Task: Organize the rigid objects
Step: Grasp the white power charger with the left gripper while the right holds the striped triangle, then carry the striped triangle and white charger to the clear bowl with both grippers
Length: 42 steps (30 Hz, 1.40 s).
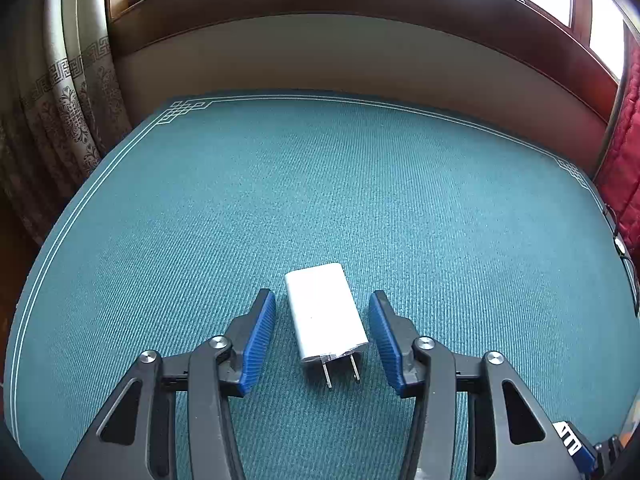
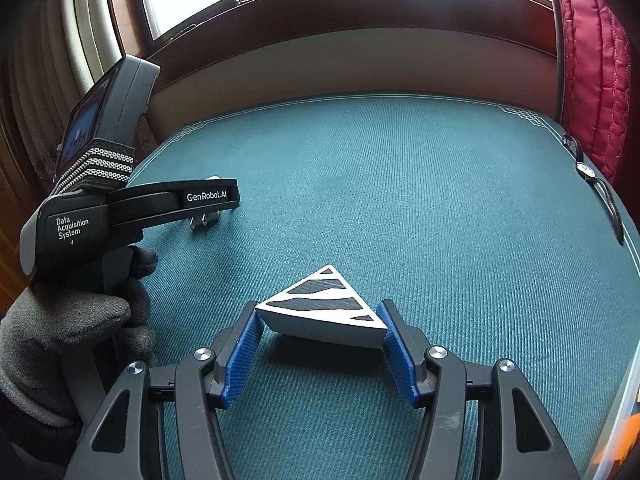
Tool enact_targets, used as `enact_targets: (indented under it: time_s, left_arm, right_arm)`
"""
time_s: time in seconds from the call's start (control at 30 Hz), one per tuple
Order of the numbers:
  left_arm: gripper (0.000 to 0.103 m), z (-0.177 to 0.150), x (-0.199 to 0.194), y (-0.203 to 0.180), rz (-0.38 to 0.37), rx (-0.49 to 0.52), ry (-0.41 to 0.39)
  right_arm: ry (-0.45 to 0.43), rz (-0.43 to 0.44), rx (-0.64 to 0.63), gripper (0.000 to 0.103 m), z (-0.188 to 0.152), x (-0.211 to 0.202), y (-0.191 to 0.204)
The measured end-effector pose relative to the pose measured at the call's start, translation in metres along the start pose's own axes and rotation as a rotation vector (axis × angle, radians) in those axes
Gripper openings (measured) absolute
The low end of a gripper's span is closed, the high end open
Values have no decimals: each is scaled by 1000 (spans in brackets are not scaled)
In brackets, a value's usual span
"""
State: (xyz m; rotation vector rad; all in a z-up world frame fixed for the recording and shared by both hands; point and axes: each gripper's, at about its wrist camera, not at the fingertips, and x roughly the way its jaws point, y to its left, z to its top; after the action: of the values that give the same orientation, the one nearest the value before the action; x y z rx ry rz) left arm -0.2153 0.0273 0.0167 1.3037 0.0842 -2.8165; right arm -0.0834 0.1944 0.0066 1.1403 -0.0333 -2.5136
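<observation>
A white plug-in charger [image 1: 326,312] lies flat on the teal mat [image 1: 320,184], prongs pointing toward the camera. My left gripper [image 1: 322,312] is open, a blue pad on each side of the charger, with gaps on both sides. My right gripper [image 2: 320,320] is shut on a white triangular block with black stripes [image 2: 324,308], its blue pads pressed against the two near corners, the block lifted slightly above the mat [image 2: 400,184]. In the right wrist view the left gripper body [image 2: 132,208] is at the left with the charger's prongs [image 2: 202,221] under it.
A wristwatch [image 2: 592,184] lies along the mat's right edge. A red quilted cloth [image 2: 592,60] hangs at the right, curtains [image 1: 60,120] at the left. A wooden window ledge runs behind the mat. A grey-gloved hand [image 2: 72,320] holds the left gripper.
</observation>
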Motion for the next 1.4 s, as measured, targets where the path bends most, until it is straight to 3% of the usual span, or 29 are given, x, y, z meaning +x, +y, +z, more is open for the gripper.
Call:
enact_targets:
  time_s: [0.13, 0.57, 0.97, 1.4]
  left_arm:
    - [31, -4, -5, 2, -7, 2, -10]
    - [31, -49, -41, -4, -20, 60, -17]
    - [31, -95, -82, 4, -26, 38, -32]
    - [31, -120, -110, 8, -43, 25, -73]
  right_arm:
    - [0, 2, 1, 62, 1, 0, 0]
    - [0, 4, 2, 62, 1, 0, 0]
    - [-2, -4, 0, 61, 0, 0, -3]
    - [-8, 6, 28, 61, -14, -15, -6]
